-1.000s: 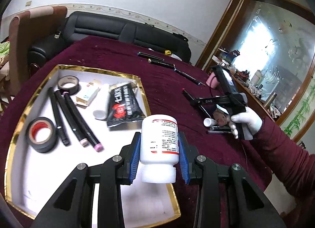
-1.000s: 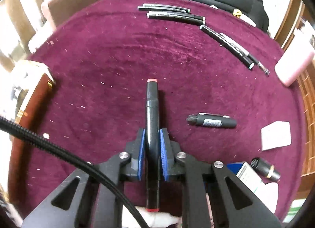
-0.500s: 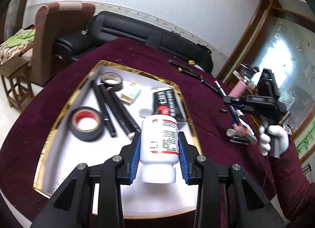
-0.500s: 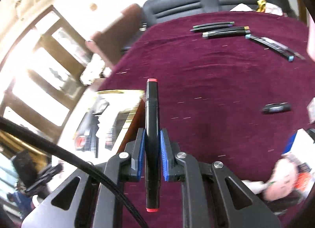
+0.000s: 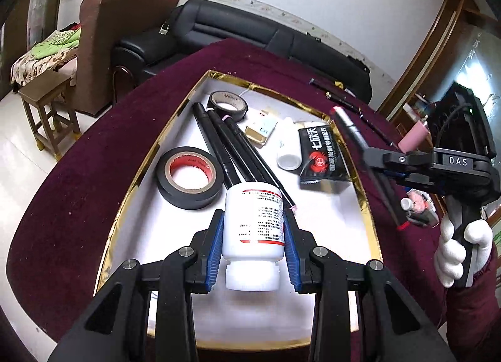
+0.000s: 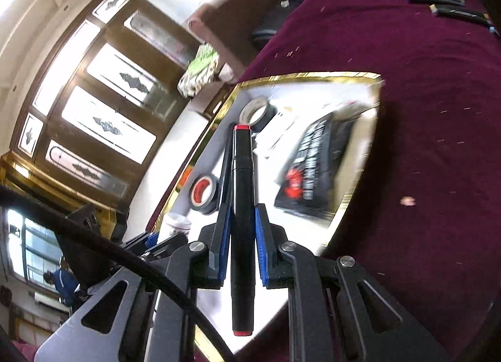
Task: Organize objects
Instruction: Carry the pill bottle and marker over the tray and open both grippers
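My left gripper [image 5: 253,237] is shut on a white pill bottle [image 5: 254,221] with its cap toward the camera, held above the near part of the gold-rimmed white tray [image 5: 134,183]. My right gripper [image 6: 240,227] is shut on a black marker with red ends [image 6: 241,205], held over the tray's [image 6: 313,75] right side. The right gripper also shows in the left wrist view [image 5: 375,155], with the marker [image 5: 360,140] above the tray's right rim.
In the tray lie two tape rolls [image 5: 191,177] [image 5: 228,105], three black markers [image 5: 225,146], a black packet [image 5: 322,155], a small box [image 5: 261,129] and a white tube [image 5: 288,152]. More pens [image 6: 451,5] lie on the maroon tablecloth [image 6: 422,111]. Sofa and chair stand behind.
The right gripper has swung left with the marker from over the tablecloth to over the tray. The left gripper with the bottle has shifted to look over the tray from its near end.
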The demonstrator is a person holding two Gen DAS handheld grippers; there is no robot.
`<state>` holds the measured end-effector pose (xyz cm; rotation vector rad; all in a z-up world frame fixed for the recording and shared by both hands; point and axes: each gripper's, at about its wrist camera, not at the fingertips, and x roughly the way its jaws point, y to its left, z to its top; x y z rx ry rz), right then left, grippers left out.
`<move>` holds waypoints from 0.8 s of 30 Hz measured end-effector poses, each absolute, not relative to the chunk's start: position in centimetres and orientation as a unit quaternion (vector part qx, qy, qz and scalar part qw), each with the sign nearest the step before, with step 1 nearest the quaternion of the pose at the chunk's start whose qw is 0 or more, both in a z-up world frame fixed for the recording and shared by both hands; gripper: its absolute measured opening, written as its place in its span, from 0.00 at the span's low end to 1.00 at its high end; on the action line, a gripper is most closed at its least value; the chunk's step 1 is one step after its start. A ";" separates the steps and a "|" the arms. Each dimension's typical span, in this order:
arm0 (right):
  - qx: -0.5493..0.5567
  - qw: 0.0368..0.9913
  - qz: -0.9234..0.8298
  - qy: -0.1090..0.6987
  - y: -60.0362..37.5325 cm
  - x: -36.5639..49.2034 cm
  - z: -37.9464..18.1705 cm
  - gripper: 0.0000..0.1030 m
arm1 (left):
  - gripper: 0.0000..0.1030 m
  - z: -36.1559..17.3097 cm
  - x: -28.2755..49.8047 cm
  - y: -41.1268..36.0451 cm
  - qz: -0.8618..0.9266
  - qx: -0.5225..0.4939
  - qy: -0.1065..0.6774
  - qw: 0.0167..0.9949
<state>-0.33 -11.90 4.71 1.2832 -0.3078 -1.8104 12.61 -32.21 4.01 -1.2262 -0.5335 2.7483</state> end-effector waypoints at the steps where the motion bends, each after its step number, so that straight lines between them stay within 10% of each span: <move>1: 0.518 0.435 -0.726 -0.120 -12.5 -0.4 4.5 0.13 | 0.30 3.9 12.5 -32.3 0.897 -0.404 -0.173 0.038; 24: 0.505 0.363 -0.780 0.060 -21.9 -2.4 2.4 0.22 | 0.31 1.8 10.2 -33.1 0.876 -0.442 -0.193 0.017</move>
